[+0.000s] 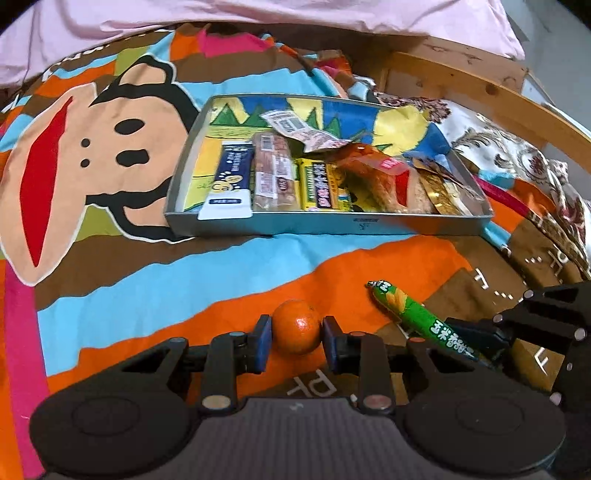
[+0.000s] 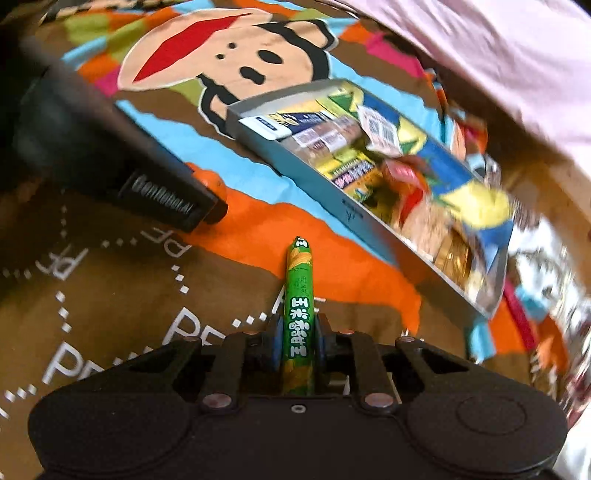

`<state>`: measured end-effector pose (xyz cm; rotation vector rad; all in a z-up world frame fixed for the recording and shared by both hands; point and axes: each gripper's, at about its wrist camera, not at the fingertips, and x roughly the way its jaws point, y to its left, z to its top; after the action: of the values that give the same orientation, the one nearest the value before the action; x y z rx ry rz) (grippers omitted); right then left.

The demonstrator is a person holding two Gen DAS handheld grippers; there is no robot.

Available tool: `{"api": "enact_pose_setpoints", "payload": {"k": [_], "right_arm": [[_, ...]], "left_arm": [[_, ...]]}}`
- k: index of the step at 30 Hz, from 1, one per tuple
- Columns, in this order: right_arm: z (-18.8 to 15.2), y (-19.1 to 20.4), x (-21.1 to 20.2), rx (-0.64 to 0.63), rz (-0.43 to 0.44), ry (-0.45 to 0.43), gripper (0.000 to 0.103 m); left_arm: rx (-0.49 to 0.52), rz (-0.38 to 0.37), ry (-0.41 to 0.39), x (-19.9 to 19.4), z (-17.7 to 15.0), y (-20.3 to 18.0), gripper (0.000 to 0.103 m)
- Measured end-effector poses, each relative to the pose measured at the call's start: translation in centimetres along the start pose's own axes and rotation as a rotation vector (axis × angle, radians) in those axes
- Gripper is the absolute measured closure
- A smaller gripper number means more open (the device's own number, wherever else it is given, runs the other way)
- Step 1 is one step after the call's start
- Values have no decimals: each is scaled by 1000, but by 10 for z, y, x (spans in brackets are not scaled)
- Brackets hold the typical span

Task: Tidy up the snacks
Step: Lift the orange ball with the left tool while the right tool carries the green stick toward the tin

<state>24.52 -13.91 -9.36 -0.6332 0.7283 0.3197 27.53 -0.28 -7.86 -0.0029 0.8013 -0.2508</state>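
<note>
A small orange (image 1: 296, 326) sits on the bedspread between the blue pads of my left gripper (image 1: 296, 341), whose jaws stand at its sides, touching or nearly touching. My right gripper (image 2: 298, 345) is shut on a green corn sausage stick (image 2: 298, 302) that lies along its fingers; it also shows in the left wrist view (image 1: 417, 317), held by the right gripper (image 1: 476, 341). A grey tray (image 1: 332, 224) beyond holds several wrapped snacks, among them a blue and white bar (image 1: 227, 181). The tray also shows in the right wrist view (image 2: 306, 177).
A cartoon monkey bedspread (image 1: 92, 166) covers the bed. A pink sheet (image 1: 258, 14) lies at the back. A wooden bed frame (image 1: 480, 88) runs along the right. The left gripper's body (image 2: 110, 147) shows at upper left in the right wrist view.
</note>
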Motion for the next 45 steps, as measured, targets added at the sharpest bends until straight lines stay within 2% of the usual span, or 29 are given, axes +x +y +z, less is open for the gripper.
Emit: {"api": "enact_pose_setpoints", "payload": {"k": [6,13,27,33,37,41,45], "right_arm": [[0,12,2,-151,-108,-46,84],[2,11,4,-204,-170,-84,84],[14,2,-16,-195,-232,-207,84],[26,-25,-20,-115,-279,-254,84],[38,-60,-14,5,-302,-271,84],[49,-96,-3,143,-304,-296,84],[55,-114,13,203,-304,-321,84]], "left_arm": [[-65,-7,-1,4,3,12,71],[-104,0,-36,2,9,18,71],[-136,23,-163,-16,31,22,71],[-131,42,-217,-18,50,22,71],[-112,35,-246,-13,75,16,71],[-100,20,-270,5,100,4,71],[-155,-11,-267,34,120,-7,71]]}}
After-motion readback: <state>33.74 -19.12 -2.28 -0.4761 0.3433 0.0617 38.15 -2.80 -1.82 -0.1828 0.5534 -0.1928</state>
